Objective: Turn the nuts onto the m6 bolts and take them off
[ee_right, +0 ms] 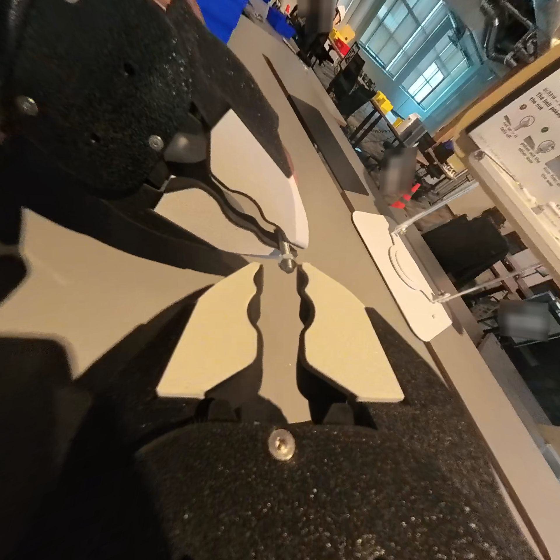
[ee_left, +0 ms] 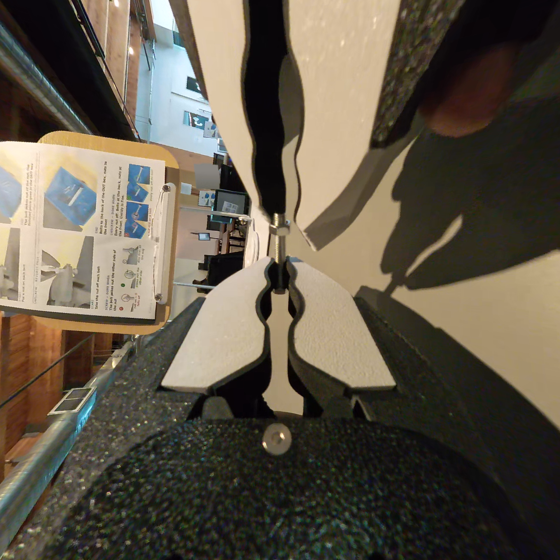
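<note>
A slim silver threaded steel bolt (ee_left: 279, 251) is held in the air above the tabletop, head end pinched. A small silver hexagonal steel nut (ee_left: 280, 229) sits threaded on its shank — near the free end, threads showing past it.

A pale grey table (ee_right: 91, 303) carries a white plate-like stand (ee_right: 403, 281) and possibly a dark mat (ee_right: 327, 145).

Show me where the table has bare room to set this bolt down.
Bare table lies beside the grippers, and a strip runs alongside the dark mat and the white plate. It is crowded where the left gripper and right gripper meet around the bolt.
</note>
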Available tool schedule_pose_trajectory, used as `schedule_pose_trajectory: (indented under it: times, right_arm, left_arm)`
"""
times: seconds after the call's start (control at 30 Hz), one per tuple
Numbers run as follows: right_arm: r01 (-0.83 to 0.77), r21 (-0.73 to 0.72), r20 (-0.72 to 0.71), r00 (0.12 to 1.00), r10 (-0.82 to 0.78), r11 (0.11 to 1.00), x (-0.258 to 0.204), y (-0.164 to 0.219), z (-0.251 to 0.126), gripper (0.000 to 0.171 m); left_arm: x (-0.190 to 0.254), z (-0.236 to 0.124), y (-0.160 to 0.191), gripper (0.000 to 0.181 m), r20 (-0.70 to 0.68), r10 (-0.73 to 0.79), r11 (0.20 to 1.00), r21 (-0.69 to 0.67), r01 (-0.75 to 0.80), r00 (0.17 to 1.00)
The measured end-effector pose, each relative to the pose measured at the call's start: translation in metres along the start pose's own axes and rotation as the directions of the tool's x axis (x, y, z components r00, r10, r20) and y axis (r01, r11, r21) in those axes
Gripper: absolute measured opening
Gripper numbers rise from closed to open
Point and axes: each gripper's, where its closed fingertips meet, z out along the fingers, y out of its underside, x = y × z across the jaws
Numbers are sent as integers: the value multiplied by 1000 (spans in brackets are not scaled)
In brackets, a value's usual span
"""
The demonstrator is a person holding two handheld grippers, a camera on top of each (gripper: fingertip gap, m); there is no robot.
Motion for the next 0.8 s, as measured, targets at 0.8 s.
schedule_pose_trajectory:
  times: [0.8]
  right_arm:
    - [-37, -133, 65, 997, 46, 990, 1, 14, -2, 35]
  left_arm:
    - [13, 2, 3, 5, -84, -11, 1000, -21, 9, 996]
